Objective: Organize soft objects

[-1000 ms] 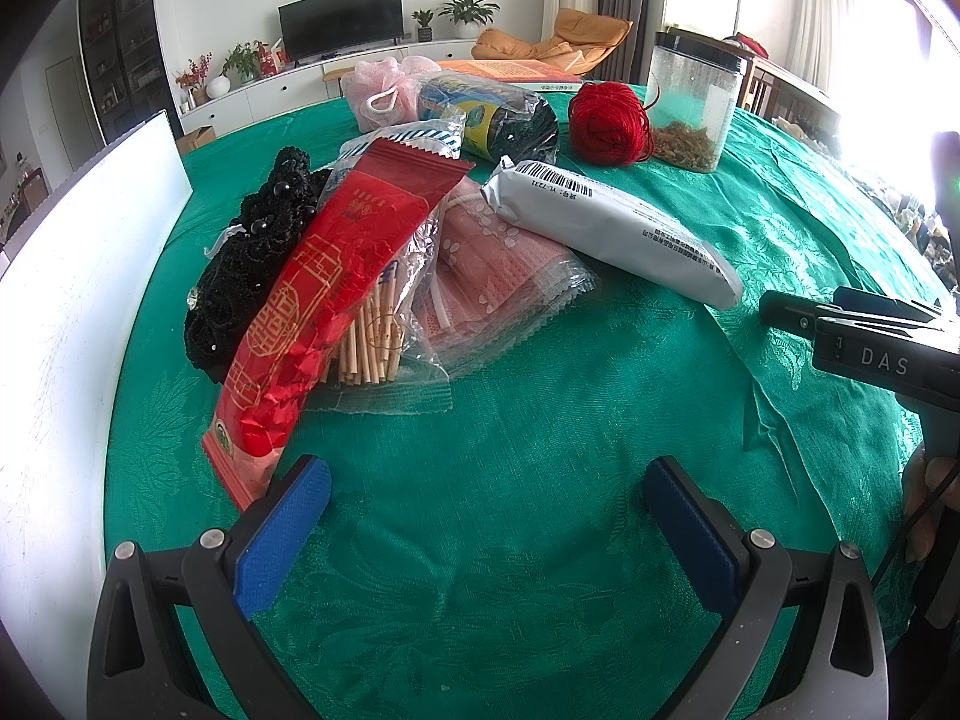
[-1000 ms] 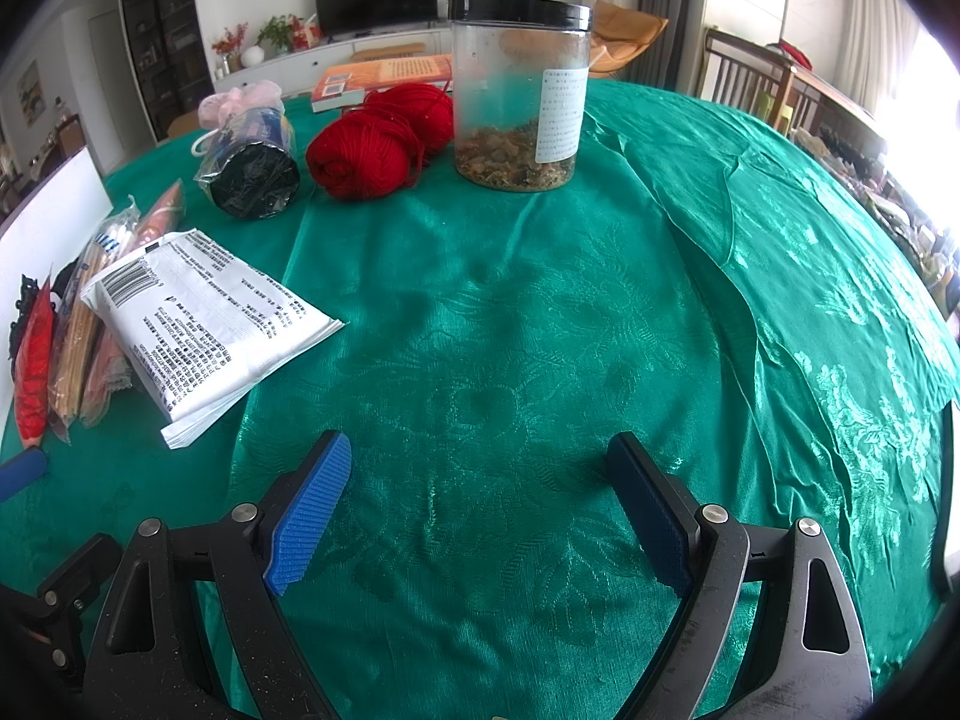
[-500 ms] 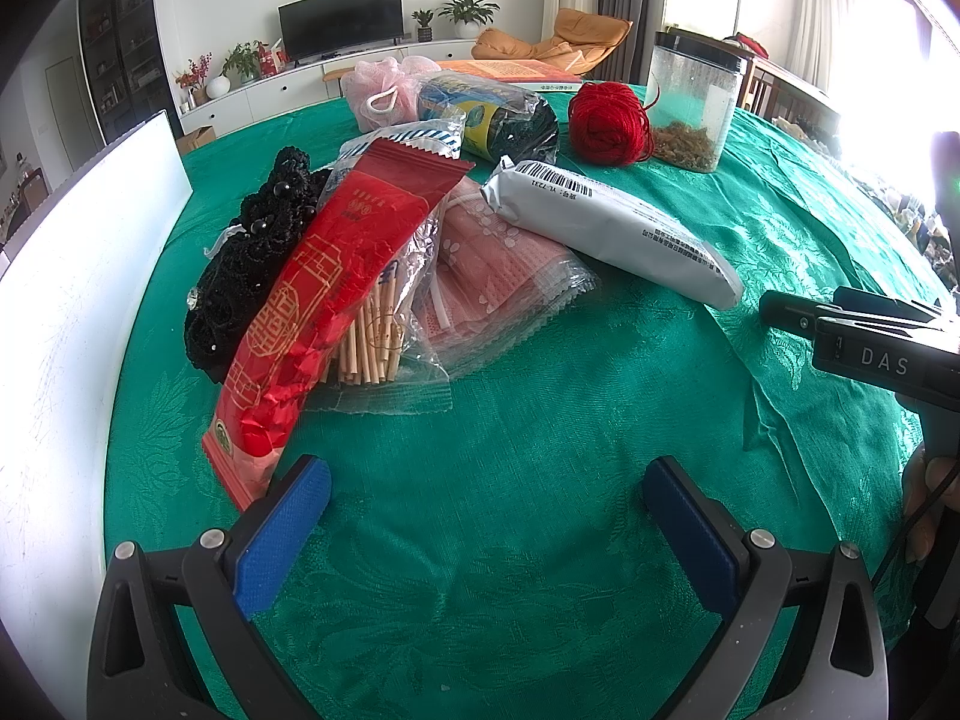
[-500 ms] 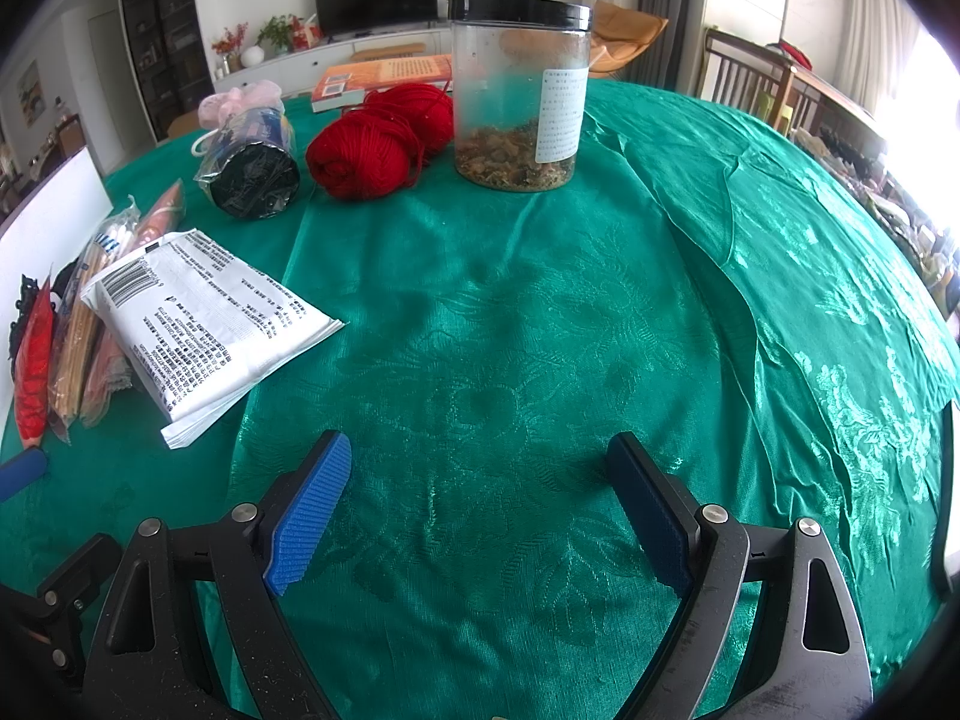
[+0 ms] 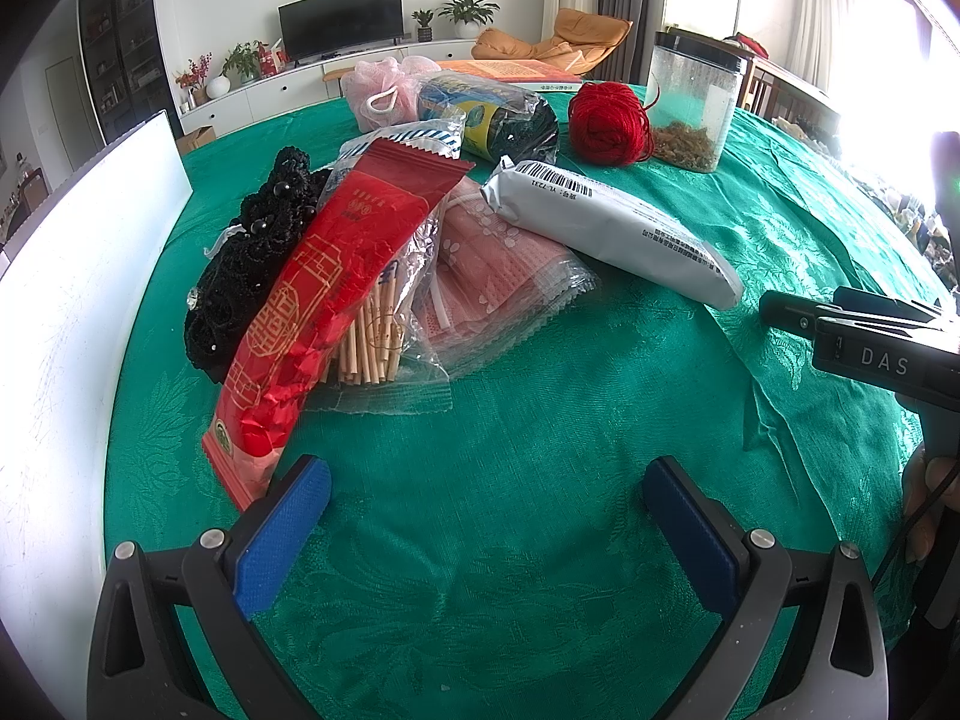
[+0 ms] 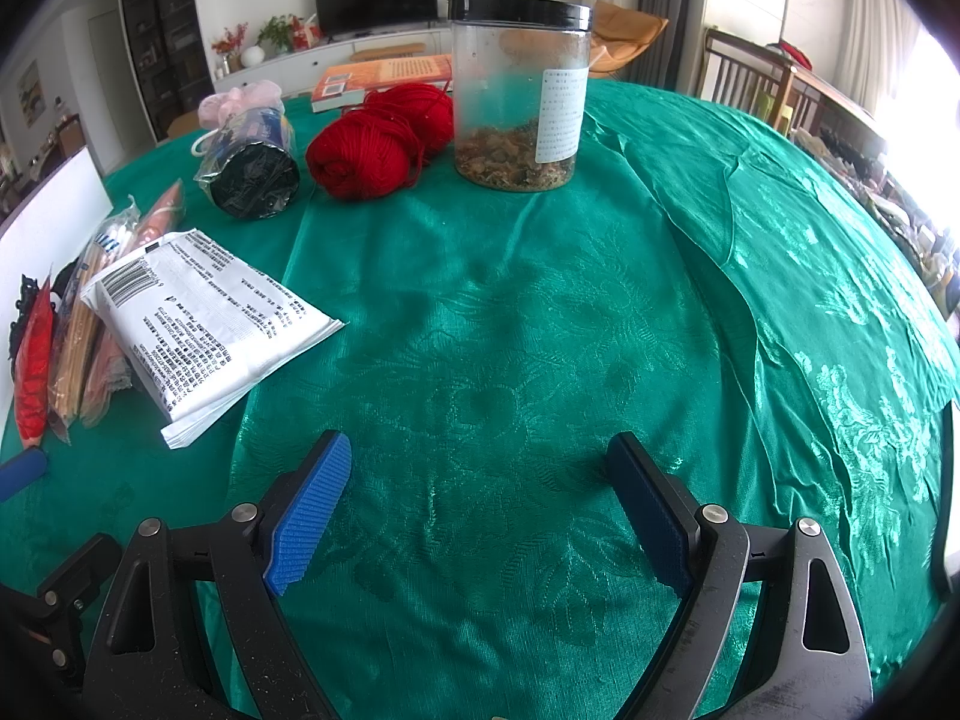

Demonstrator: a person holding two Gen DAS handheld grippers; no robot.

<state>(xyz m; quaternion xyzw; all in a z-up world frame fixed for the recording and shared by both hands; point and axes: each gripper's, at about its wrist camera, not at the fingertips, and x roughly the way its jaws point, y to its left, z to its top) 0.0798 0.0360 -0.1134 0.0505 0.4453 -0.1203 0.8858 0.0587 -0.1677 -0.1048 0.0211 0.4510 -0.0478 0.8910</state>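
On the green tablecloth lie a black beaded knit piece (image 5: 252, 264), a red packet (image 5: 324, 300) over a bag of wooden sticks (image 5: 372, 342), a pack of pink masks (image 5: 498, 276), a grey-white pouch (image 5: 612, 228) (image 6: 204, 324), red yarn (image 5: 609, 123) (image 6: 372, 147), a pink mesh sponge (image 5: 384, 90) and a wrapped dark roll (image 5: 504, 117) (image 6: 252, 165). My left gripper (image 5: 486, 498) is open and empty, just short of the pile. My right gripper (image 6: 480, 486) is open and empty over bare cloth, right of the pouch.
A clear jar with a black lid (image 6: 519, 96) (image 5: 693, 102) stands behind the yarn. An orange book (image 6: 384, 75) lies at the far edge. A white board (image 5: 66, 312) stands along the left. The right gripper's body (image 5: 870, 348) shows at the left view's right edge.
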